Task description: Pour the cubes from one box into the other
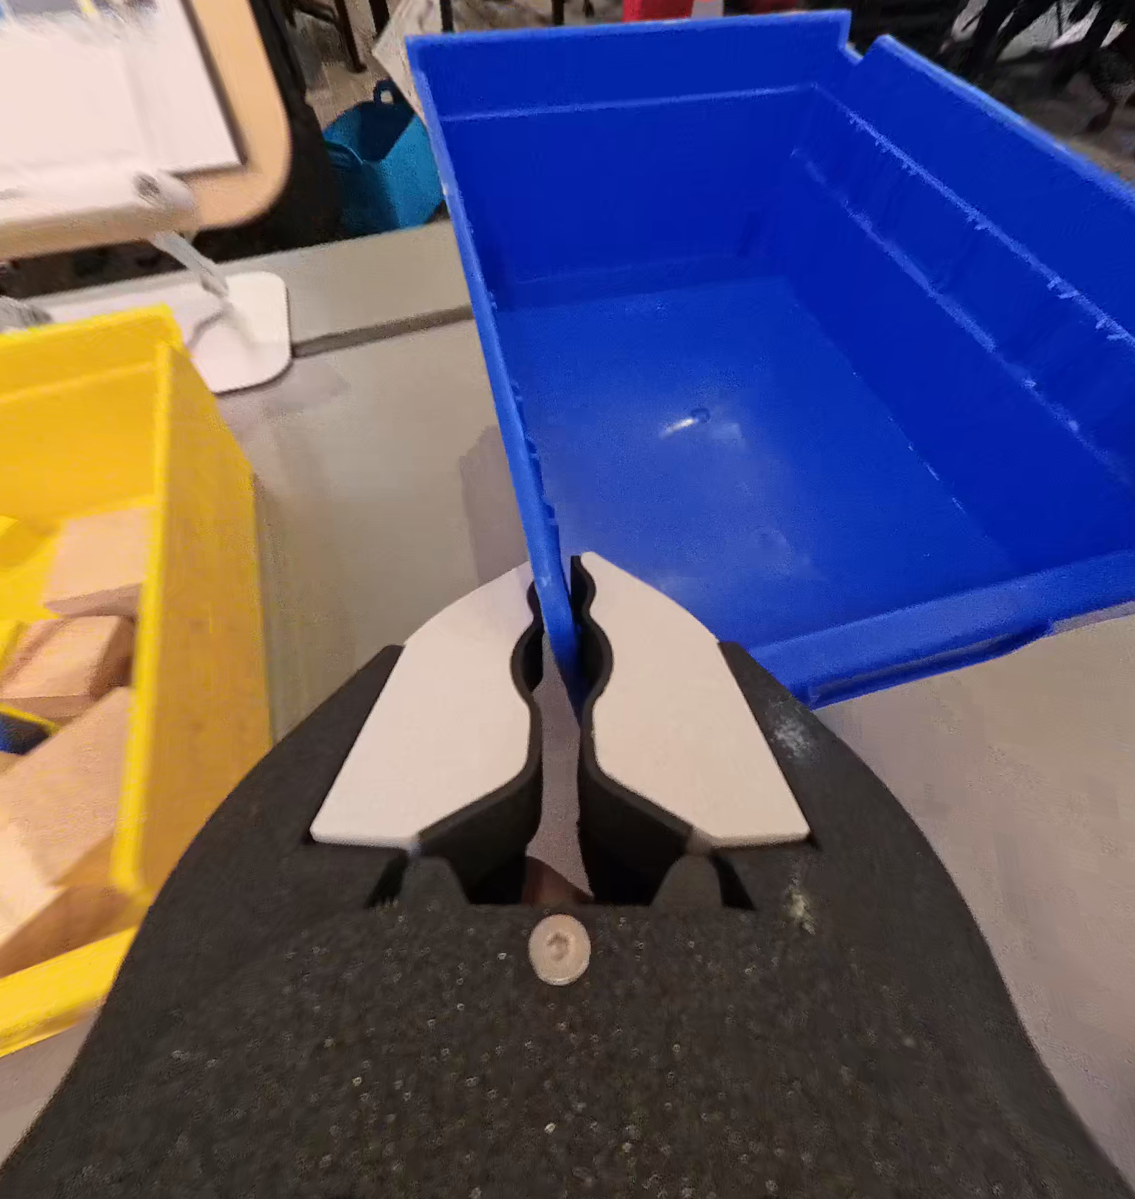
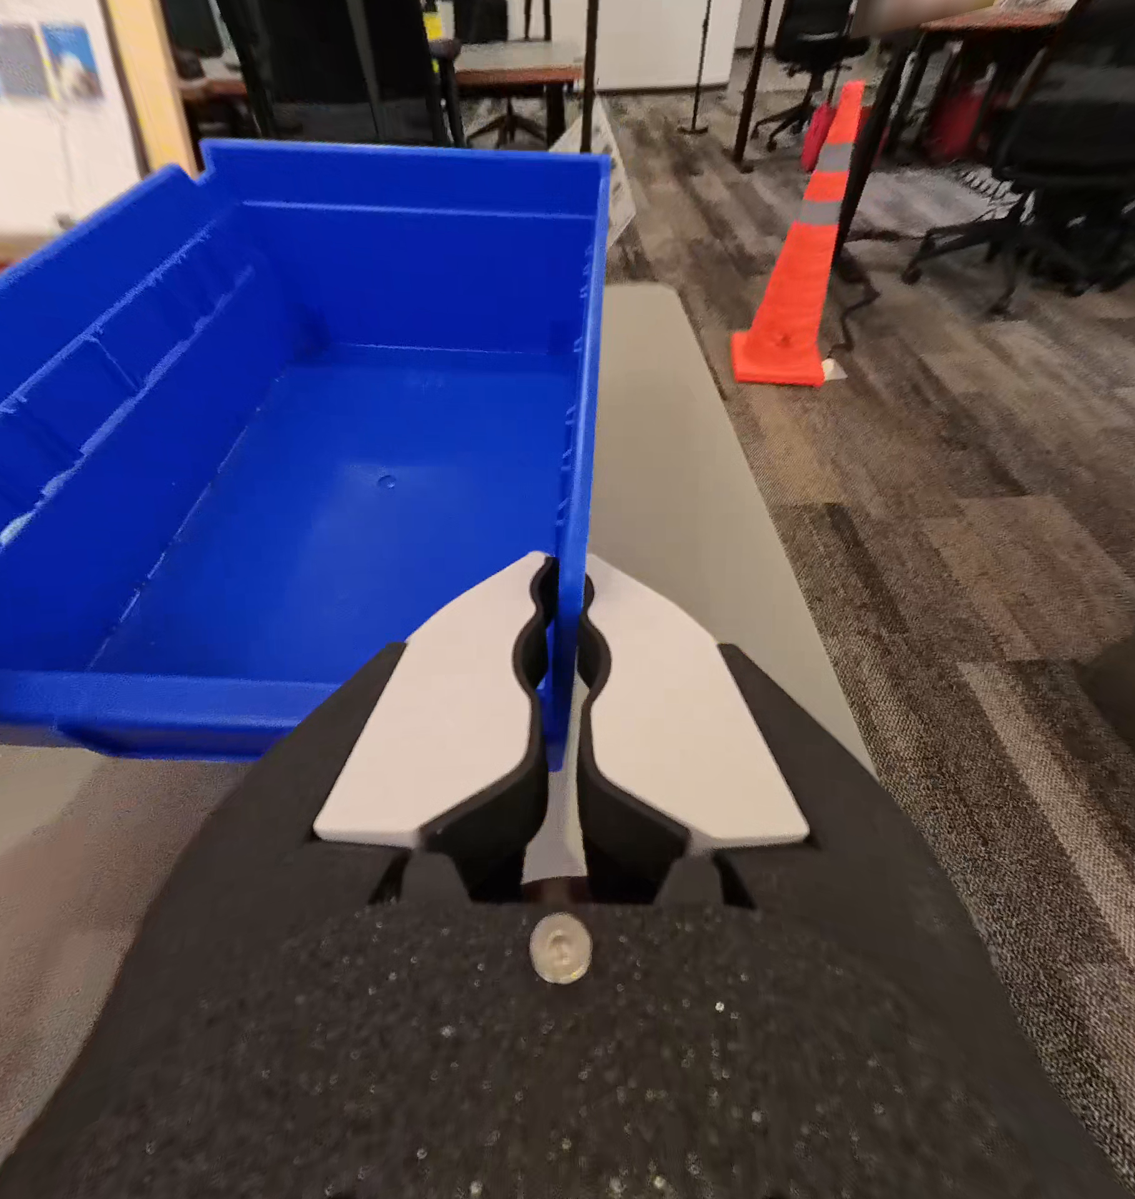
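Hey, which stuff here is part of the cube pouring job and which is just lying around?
Part of the job:
blue box, empty, gripped by left gripper and right gripper
yellow box
cubes inside it

Just lying about:
orange cone
white stand
office chairs

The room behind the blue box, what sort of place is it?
Probably an office or lab workspace: rolling desk chairs and desks stand on carpet tiles, an orange traffic cone sits on the floor, and the blue box is held over a grey table.

Grey table (image 1: 370, 493) w/ yellow box (image 1: 188, 584), white stand base (image 1: 253, 337).
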The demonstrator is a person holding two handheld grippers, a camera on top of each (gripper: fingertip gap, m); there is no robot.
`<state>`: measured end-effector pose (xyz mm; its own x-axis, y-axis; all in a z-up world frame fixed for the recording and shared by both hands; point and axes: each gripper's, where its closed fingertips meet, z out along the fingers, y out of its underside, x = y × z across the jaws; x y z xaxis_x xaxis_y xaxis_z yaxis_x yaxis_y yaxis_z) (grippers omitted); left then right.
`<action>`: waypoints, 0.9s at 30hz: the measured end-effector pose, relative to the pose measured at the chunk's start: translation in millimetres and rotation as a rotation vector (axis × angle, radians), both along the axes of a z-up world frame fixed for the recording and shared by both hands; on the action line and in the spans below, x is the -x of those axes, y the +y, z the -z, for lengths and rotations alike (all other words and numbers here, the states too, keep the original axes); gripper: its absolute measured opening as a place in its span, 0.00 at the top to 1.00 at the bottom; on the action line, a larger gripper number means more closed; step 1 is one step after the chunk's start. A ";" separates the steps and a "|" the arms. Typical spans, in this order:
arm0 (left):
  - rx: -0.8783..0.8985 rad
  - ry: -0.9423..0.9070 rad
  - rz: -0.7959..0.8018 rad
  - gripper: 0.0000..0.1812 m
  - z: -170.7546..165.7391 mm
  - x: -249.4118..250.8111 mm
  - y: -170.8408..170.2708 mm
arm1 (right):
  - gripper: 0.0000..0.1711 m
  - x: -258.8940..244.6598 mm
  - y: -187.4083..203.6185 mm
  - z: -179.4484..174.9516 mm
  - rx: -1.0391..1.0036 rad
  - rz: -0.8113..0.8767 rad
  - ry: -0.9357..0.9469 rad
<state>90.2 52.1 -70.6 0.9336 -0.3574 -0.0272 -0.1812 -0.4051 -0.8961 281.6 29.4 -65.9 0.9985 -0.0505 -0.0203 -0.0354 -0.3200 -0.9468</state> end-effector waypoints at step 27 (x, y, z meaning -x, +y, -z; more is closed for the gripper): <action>-0.015 -0.118 -0.214 0.70 18.3 340.4 -23.6 | 0.56 313.4 -6.8 17.2 0.067 -0.417 0.072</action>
